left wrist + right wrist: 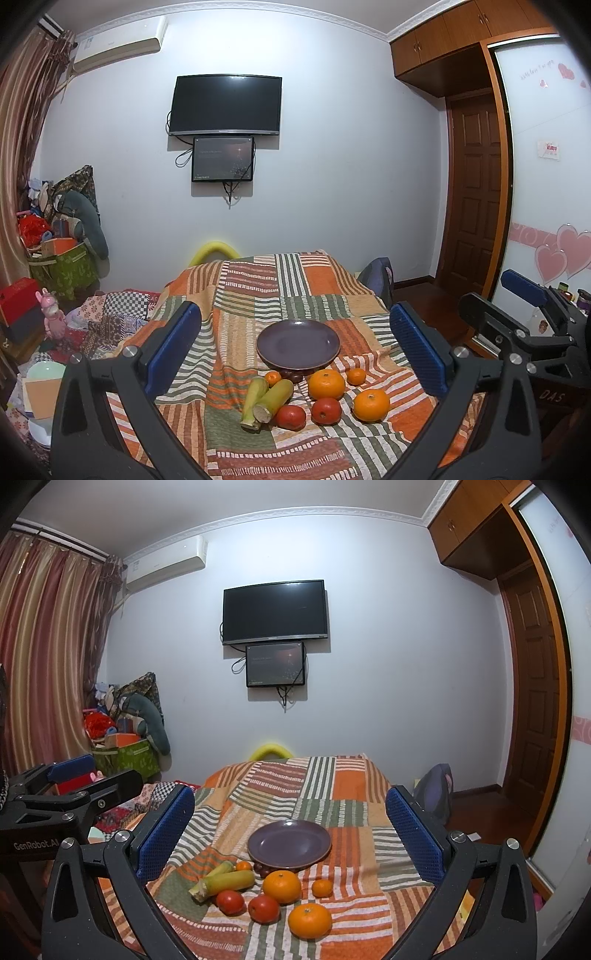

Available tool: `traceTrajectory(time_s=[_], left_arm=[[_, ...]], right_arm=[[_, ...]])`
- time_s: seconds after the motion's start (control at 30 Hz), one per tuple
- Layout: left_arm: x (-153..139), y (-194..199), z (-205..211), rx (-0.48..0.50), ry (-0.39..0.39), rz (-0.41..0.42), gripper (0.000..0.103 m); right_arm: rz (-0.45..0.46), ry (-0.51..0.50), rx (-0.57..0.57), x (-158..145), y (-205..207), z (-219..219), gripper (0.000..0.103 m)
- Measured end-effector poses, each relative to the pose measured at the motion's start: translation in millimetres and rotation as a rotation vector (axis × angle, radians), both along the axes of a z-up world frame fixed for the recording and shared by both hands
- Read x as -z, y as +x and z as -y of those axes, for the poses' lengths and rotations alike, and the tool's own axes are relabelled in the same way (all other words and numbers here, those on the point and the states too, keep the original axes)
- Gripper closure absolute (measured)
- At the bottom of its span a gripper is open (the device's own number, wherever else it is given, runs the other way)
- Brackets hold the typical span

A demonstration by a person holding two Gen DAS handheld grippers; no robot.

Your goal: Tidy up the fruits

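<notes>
Fruit lies in a loose cluster low in the centre of both views on the striped patchwork cloth (258, 295): two big oranges (327, 384) (371, 405), two small ones (356, 376) (273, 378), two tomatoes (325, 411) (290, 417) and two corn cobs (275, 400) (255, 397), just in front of a purple plate (298, 344) with nothing on it. Left hand-held gripper (295, 350) and right hand-held gripper (291, 836) both hang above the cloth with jaws spread wide and nothing between them, framing the plate and fruit. On the wall behind, upper centre, a dark television (226, 105) hangs above a smaller screen (222, 159).
</notes>
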State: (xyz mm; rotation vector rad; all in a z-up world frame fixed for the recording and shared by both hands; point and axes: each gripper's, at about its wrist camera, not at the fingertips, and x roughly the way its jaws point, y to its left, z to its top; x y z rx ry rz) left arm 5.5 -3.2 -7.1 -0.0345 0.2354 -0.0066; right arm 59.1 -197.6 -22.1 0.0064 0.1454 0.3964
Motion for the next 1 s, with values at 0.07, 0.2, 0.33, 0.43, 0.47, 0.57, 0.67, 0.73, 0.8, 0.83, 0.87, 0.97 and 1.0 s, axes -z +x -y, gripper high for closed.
traceTrajectory(time_s=[0.07, 0.2, 0.33, 0.43, 0.47, 0.57, 0.67, 0.73, 0.8, 0.83, 0.87, 0.97, 1.0], left_arm=[[1.3, 1.7, 0.9, 0.002, 0.005, -0.003, 0.000], [8.1, 10.7, -0.1, 0.000, 0.002, -0.033, 0.000], [22.4, 28.2, -6.3, 0.001, -0.016, -0.095, 0.000], [36.8, 44.1, -14.0, -0.005, -0.036, -0.150, 0.000], [43.8, 51.4, -17.3, -0.003, -0.044, -0.176, 0.001], [59.8, 66.0, -21.4, -0.009, -0.036, -0.232, 0.017], [75.2, 78.9, -25.0, -0.006, -0.031, -0.285, 0.020], [86.8, 88.3, -27.1, 0.006, -0.032, -0.326, 0.024], [99.6, 97.9, -29.9, 0.011, -0.035, -0.366, 0.024], [104.0, 101.8, -31.9, 0.014, -0.038, -0.383, 0.024], [111.8, 108.3, -33.9, 0.017, -0.043, -0.410, 0.024], [127.5, 120.5, -38.2, 0.026, -0.053, -0.462, 0.025], [134.7, 125.8, -40.9, 0.029, -0.056, -0.485, 0.028]], right_arm=[[0.000, 0.000, 0.001, 0.3, 0.4, 0.0, 0.000], [-0.012, -0.004, 0.003, 3.0, 4.8, 0.1, 0.000], [-0.048, -0.003, 0.012, 11.4, 15.6, 3.5, 0.000], [-0.083, -0.005, 0.021, 21.1, 27.1, 7.0, 0.000], [-0.095, -0.012, 0.024, 25.2, 31.1, 7.7, 0.000], [-0.156, -0.043, 0.026, 42.9, 48.6, 8.5, 0.002], [-0.219, -0.083, 0.022, 60.3, 63.1, 7.5, 0.013], [-0.277, -0.102, 0.012, 76.1, 75.4, 7.6, 0.017], [-0.328, -0.114, 0.000, 87.9, 84.0, 7.9, 0.027], [-0.347, -0.119, -0.006, 90.8, 86.2, 7.8, 0.030], [-0.376, -0.128, -0.015, 97.4, 90.4, 7.7, 0.035], [-0.440, -0.156, -0.037, 112.2, 97.5, 7.3, 0.042], [-0.459, -0.163, -0.045, 116.2, 98.9, 8.0, 0.044]])
